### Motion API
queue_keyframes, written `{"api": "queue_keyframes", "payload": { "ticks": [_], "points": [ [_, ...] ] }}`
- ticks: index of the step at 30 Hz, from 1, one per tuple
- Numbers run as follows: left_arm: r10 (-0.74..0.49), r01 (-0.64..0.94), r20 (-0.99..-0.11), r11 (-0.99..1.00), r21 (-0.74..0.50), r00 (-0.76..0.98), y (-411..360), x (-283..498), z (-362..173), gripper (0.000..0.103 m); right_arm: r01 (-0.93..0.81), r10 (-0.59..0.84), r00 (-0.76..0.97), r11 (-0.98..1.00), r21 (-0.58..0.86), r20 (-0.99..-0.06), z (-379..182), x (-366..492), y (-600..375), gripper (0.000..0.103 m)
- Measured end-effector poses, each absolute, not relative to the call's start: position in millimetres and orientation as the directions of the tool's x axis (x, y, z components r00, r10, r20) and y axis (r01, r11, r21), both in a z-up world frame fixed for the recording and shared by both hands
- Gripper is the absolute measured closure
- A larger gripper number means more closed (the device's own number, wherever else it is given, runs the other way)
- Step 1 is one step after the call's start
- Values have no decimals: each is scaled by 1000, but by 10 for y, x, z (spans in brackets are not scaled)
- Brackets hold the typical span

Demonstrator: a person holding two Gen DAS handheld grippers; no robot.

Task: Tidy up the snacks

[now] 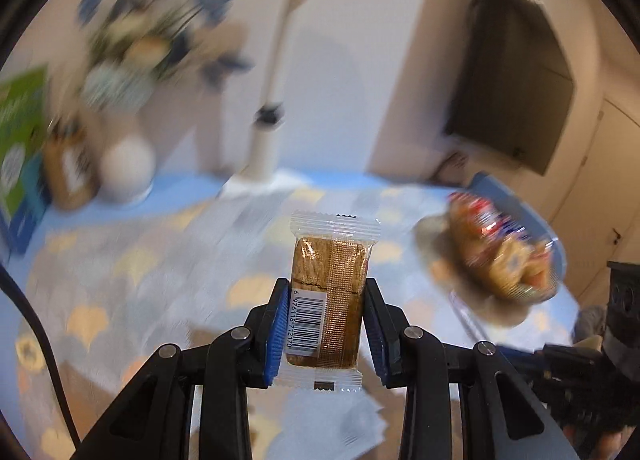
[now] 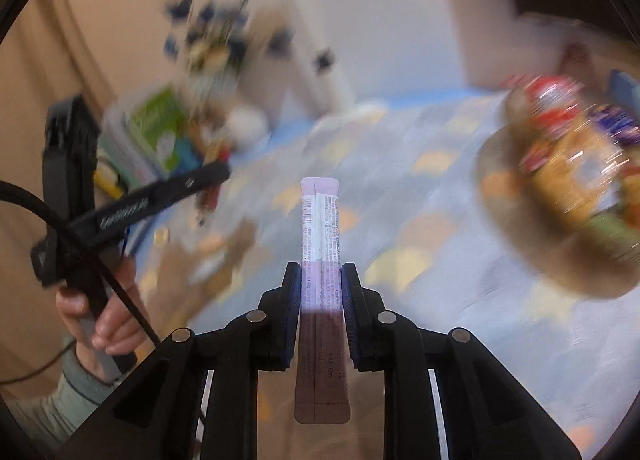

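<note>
My left gripper (image 1: 325, 292) is shut on a clear-wrapped brown biscuit packet (image 1: 330, 268) with a barcode, held above the table. My right gripper (image 2: 321, 276) is shut on a long pale purple stick sachet (image 2: 320, 227), also held in the air. A plate (image 1: 432, 236) heaped with wrapped snacks (image 1: 500, 248) sits to the right of the left gripper. In the right wrist view the snack plate (image 2: 520, 244) is at the right, and the left gripper (image 2: 216, 173) shows at the left in a hand. Both views are blurred.
The table has a blue patterned cloth (image 1: 160, 260). At its back left stand a green box (image 1: 20, 131), a brown jar (image 1: 70, 167), a white vase of flowers (image 1: 128, 167) and a white lamp post (image 1: 268, 119). A dark screen (image 1: 516, 71) hangs at the right.
</note>
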State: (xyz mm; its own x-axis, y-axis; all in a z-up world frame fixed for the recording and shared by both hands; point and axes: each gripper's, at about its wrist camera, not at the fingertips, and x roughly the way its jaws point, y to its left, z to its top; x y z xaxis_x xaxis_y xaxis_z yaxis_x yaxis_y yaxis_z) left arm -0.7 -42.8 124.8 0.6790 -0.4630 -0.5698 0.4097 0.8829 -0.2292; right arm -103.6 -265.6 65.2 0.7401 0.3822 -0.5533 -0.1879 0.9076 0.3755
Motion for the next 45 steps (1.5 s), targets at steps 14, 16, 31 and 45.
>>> {"api": "queue_keyframes", "payload": {
  "ticks": [14,16,31,45],
  "points": [
    [-666,670,-545,704,-235,509,-2712,378,1735,69,212,-31,908,895,393,-418,1334,-1036,-4554,83],
    [-693,692,-557,671,-266,458,-2955,478,1711,66,232,-44,902,889,396,-430,1327,-893,-4714,82],
    [-576,572,-593,789,-223,563,-1963,346,1554,51,119,112,870,898,424,-481,1134,-969,-4157,71],
    [-66,128,-721,991,31,690,-158,-124,479,25,-61,157,753,983,170,-639,389,-317,-2165,37]
  ]
}}
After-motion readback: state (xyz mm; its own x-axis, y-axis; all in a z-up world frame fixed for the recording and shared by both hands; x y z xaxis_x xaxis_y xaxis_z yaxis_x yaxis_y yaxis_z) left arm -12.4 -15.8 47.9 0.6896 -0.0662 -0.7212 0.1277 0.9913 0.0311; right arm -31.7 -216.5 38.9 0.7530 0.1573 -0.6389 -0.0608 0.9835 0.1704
